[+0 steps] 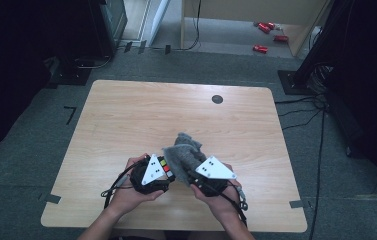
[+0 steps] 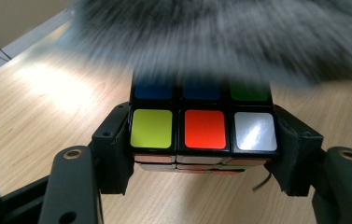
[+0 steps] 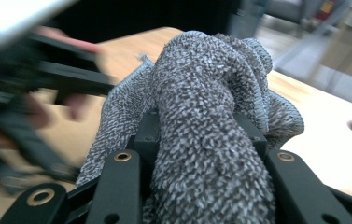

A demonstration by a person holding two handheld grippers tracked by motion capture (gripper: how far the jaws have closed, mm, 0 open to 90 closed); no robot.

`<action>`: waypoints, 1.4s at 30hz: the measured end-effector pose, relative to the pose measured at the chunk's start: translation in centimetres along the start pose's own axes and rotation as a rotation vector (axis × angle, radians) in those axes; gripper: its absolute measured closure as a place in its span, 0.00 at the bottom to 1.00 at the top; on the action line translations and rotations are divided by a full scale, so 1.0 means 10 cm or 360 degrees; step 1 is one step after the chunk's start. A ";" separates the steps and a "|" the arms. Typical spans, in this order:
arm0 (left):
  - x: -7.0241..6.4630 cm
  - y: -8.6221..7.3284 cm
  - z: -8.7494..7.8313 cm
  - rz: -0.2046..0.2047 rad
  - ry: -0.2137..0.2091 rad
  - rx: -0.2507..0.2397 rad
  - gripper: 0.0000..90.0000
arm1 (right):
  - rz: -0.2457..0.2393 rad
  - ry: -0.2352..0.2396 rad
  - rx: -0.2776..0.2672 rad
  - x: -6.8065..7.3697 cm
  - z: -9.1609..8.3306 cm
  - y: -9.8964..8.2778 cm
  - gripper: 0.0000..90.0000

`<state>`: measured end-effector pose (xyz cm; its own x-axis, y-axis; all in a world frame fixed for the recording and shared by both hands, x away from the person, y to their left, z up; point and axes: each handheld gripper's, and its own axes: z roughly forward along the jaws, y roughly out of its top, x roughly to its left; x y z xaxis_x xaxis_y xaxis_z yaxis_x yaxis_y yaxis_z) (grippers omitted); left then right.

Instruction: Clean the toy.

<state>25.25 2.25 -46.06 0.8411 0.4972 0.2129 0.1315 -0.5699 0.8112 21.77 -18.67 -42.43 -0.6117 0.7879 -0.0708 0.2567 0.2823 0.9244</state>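
Nubby grey terry cloth (image 3: 211,121) bunches in the right gripper (image 3: 201,135) fingers; left gripper (image 2: 204,135) fingers clamp a glossy puzzle cube (image 2: 203,128).

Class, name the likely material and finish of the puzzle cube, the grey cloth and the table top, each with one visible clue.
Puzzle cube: probably hard plastic; glossy coloured squares catch glare.
Grey cloth: looks like terry or microfibre; nubby looped pile.
Table top: wood or wood-look laminate; pale grain lines, smooth sheen.

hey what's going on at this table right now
A person is wiping a multicoloured puzzle cube with a grey fluffy cloth above a light wooden table. The left tool clamps the cube by its sides; the right tool grips the bunched cloth, which lies against the cube's far side.
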 end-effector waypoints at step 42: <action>0.04 -0.10 -0.30 0.0075 -0.0030 -0.0693 0.38 | 0.0461 0.0237 -0.0156 -0.35 0.01 -0.17 0.69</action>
<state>23.86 4.96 -45.14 0.8509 0.4629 0.2483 -0.1370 -0.2607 0.9557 23.55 -21.83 -43.76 -0.6284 0.7369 0.2490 0.3670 -0.0013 0.9302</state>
